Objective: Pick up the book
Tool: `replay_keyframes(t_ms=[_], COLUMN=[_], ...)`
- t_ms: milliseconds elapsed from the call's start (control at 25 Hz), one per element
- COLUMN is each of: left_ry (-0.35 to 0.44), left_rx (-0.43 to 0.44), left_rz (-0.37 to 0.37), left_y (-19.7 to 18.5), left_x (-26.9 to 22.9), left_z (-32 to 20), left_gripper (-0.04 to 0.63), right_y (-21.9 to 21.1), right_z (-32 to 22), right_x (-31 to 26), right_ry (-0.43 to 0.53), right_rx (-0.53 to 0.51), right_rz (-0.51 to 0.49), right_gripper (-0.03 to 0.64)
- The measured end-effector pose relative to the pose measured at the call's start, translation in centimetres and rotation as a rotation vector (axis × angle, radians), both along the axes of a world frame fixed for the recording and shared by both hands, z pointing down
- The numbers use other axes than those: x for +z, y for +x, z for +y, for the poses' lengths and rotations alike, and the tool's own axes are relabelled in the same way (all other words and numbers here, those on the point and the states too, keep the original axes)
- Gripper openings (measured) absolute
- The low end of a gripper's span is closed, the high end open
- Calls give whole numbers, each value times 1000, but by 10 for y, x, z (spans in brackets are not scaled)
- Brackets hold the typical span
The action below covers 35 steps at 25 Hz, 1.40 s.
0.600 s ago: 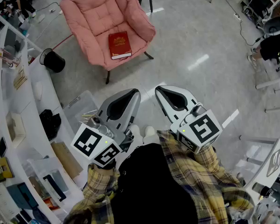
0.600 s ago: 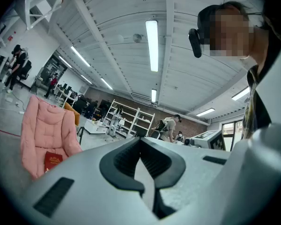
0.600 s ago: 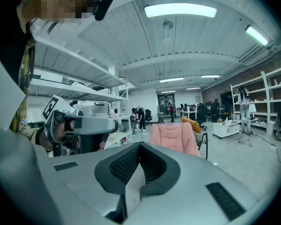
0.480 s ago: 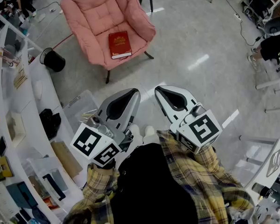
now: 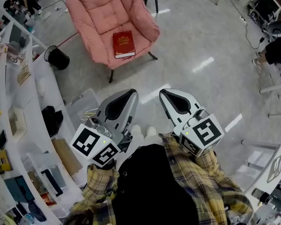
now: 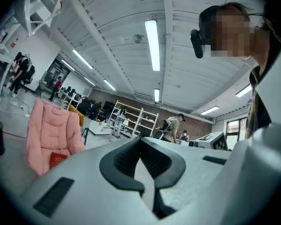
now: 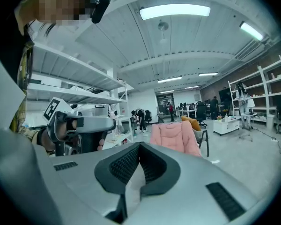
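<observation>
1. Book [image 5: 124, 44], red with gold print on its cover, lies flat on the seat of the pink padded chair [image 5: 103, 18], toward the seat's front edge, and nothing touches it.
2. We hold the left gripper [image 5: 132, 93] low and close to our body, well apart from the chair. In the left gripper view its jaws meet at the tips with nothing between them.
3. We hold the right gripper [image 5: 162, 92] just beside the left one, pointing the same way. Its jaws are pressed together too, and they are empty.
4. From the left gripper view we see the chair [image 6: 49, 135] at the lower left, with the book [image 6: 57, 159] a small red patch on its seat.
5. From the right gripper view the chair [image 7: 175, 136] stands just beyond the jaw tips, and the left gripper [image 7: 111, 123] shows at the left, level with it.
6. On the grey floor we see a black bin [image 5: 57, 58] near the chair's left side and a clear plastic box [image 5: 84, 104] near the left gripper.
7. Along the left edge of the head view a white curved bench [image 5: 37, 86] carries assorted clutter.
8. Our yellow plaid sleeves [image 5: 210, 172] show behind both grippers.
</observation>
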<state>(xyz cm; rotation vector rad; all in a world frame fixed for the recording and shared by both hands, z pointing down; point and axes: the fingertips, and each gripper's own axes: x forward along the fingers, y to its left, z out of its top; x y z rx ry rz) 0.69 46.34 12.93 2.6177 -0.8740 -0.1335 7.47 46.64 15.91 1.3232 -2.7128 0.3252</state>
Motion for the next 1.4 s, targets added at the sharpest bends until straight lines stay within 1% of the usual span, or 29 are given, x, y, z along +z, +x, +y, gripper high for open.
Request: replay_keyframes(t_ms=[240, 440, 520, 760, 880, 1080, 1400], left_ry=[14, 6, 0, -28, -38, -49, -62], left_rx=[-17, -47, -58, -92, -99, -100, -97], left_rz=[-8, -16, -18, -24, -18, -6, 2], left_y=[7, 7, 4, -9, -17, -28, -52], left_x=[-1, 3, 6, 17, 22, 26, 30], left_z=[13, 24, 25, 14, -4, -43, -132], left_gripper=[5, 5, 5, 5, 5, 5, 5], right_y=[10, 20, 18, 5, -3, -12, -38], right_z=[15, 28, 29, 19, 3, -32, -119], right_x=[0, 5, 7, 20, 24, 33, 36], right_ry=[6, 1, 1, -44, -43, -74, -88], right_rx=[1, -3, -14, -40, -53, -48, -52], right_rz=[-16, -23, -23, -30, -20, -6, 10], right_gripper=[17, 17, 17, 17, 17, 17, 17])
